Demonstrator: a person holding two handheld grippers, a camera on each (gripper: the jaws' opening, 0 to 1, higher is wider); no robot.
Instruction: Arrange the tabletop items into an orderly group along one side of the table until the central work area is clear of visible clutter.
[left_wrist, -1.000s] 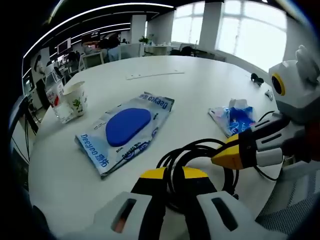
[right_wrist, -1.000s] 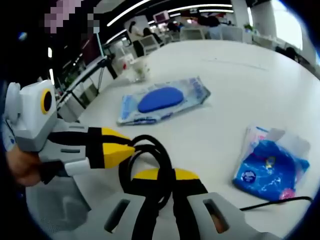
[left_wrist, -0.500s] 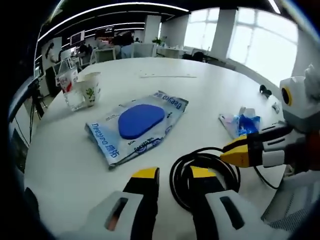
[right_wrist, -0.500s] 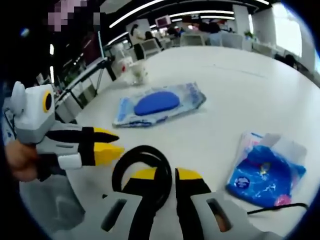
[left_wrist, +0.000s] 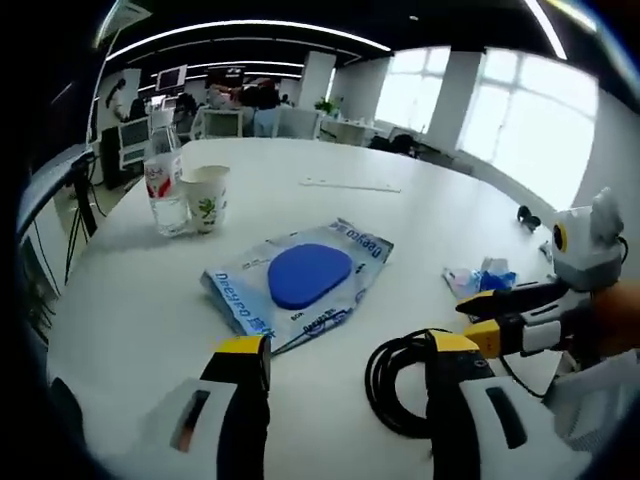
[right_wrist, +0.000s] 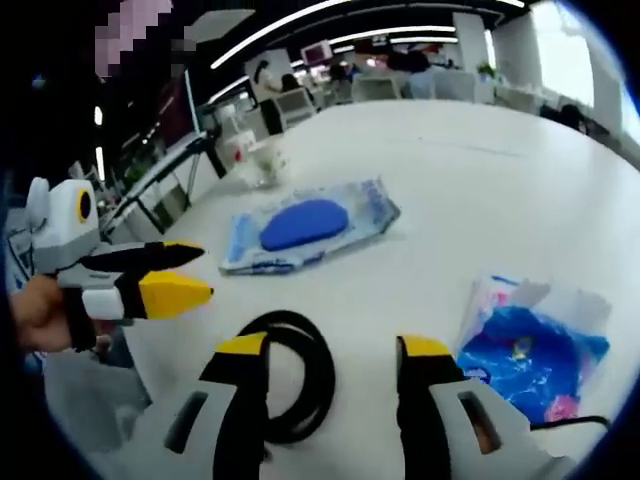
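Both claws, left (left_wrist: 345, 365) and right (right_wrist: 335, 355), gape above the flat-lying coiled cable (right_wrist: 290, 385).

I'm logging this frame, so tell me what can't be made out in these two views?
- Black cable coil: near part hidden behind the left tongs, left gripper view.
- Blue tissue pack: lower edge cut off by the rim, right gripper view.
- Small dark object on the far table: too small to identify, left gripper view.
- Bottle label: too blurred to read.
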